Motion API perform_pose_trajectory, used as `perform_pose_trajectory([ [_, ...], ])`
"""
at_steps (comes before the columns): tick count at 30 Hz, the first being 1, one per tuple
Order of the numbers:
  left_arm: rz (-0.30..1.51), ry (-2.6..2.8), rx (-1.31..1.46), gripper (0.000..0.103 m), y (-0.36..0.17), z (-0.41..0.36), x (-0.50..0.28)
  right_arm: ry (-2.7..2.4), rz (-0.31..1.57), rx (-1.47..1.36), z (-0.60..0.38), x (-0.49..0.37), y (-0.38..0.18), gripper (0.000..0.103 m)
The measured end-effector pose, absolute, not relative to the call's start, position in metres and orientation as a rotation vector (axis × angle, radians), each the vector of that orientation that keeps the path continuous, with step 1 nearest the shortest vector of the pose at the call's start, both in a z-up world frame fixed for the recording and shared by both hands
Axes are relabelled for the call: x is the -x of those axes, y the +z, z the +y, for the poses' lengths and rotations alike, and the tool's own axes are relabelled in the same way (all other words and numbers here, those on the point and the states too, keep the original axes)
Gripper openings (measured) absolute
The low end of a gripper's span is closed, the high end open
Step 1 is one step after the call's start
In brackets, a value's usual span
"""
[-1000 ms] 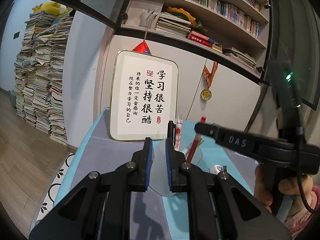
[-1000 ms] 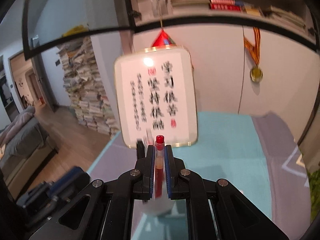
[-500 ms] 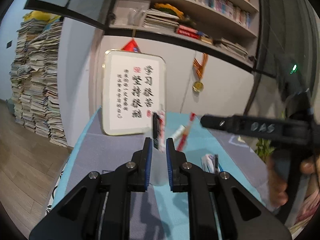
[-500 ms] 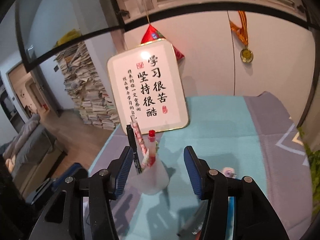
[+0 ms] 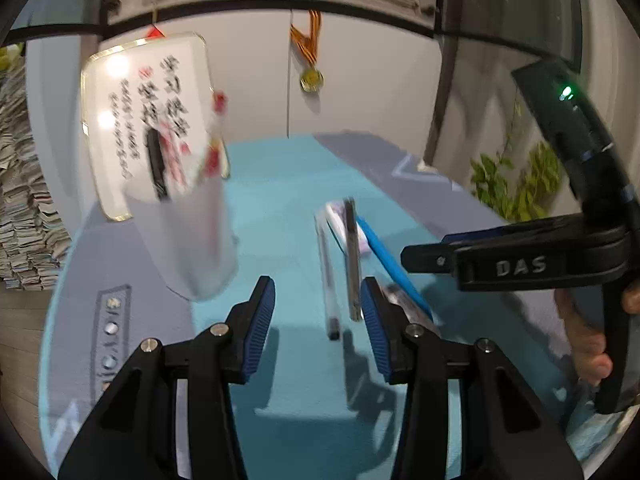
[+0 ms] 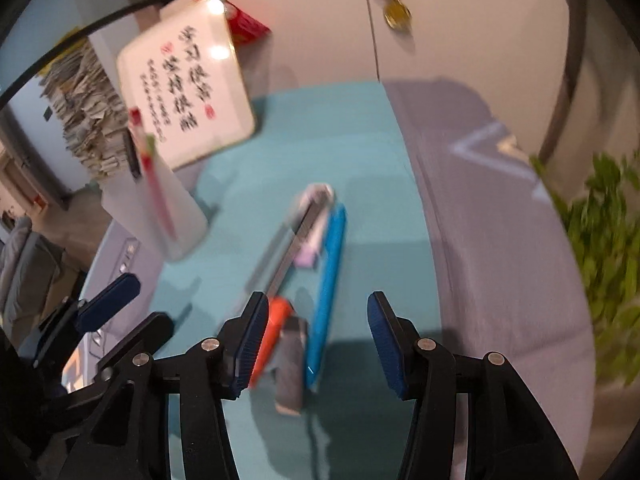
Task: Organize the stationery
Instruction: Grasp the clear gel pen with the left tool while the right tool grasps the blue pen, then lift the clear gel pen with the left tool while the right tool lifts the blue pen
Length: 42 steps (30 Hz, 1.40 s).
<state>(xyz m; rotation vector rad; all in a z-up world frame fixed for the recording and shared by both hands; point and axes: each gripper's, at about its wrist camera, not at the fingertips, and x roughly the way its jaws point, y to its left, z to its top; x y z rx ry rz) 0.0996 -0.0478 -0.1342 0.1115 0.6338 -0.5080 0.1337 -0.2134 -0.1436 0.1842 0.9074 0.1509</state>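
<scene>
A frosted pen cup (image 5: 188, 236) holding several pens stands free on the teal cloth, left of my left gripper (image 5: 318, 320). Its jaws are opening with nothing pressed between them. A clear pen (image 5: 329, 280), a dark pen (image 5: 352, 256) and a blue pen (image 5: 382, 258) lie on the cloth just ahead of it. My right gripper (image 6: 316, 328) hangs open above the blue pen (image 6: 330, 276), a grey block (image 6: 290, 360) and an orange item (image 6: 272, 332). The cup (image 6: 160, 216) stands to its far left.
A framed calligraphy board (image 5: 148, 120) leans at the back of the table. A white and purple item (image 6: 314, 220) lies beyond the pens. A potted plant (image 6: 600, 240) stands off the right edge. A hand (image 5: 588, 340) holds the right gripper (image 5: 424, 252). The left gripper (image 6: 132, 312) shows at lower left.
The right gripper let the red pen go into the cup and opened. The left gripper released the cup and spread. Both swung right and down over the loose pens.
</scene>
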Motion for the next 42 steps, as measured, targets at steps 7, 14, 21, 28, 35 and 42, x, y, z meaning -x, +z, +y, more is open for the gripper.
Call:
perform_pose_trajectory([
  [7,0.741,-0.504,-0.099,0.040,-0.149,-0.052,-0.115,0.086,0.892,-0.163,-0.221,-0.138,-0.149,0.053],
  [14,0.858,-0.481,-0.177,0.019,-0.163,-0.068,-0.126,0.080,0.959,-0.108,-0.209,-0.157,-0.165,0.035],
  [21,0.879,-0.467,-0.175,0.007,-0.162,-0.073,-0.135,0.060,0.964,-0.026,-0.199,-0.164,-0.172,0.011],
  [28,0.943,-0.461,-0.120,0.007,-0.157,-0.045,-0.124,0.074,0.970,-0.128,-0.236,-0.150,-0.165,0.011],
  [35,0.971,-0.464,-0.161,0.007,-0.157,-0.006,-0.072,0.116,0.996,-0.092,-0.259,-0.108,-0.159,0.011],
  [42,0.944,-0.463,-0.197,0.009,-0.152,-0.002,-0.052,0.117,1.019,-0.037,-0.254,-0.094,-0.167,0.011],
])
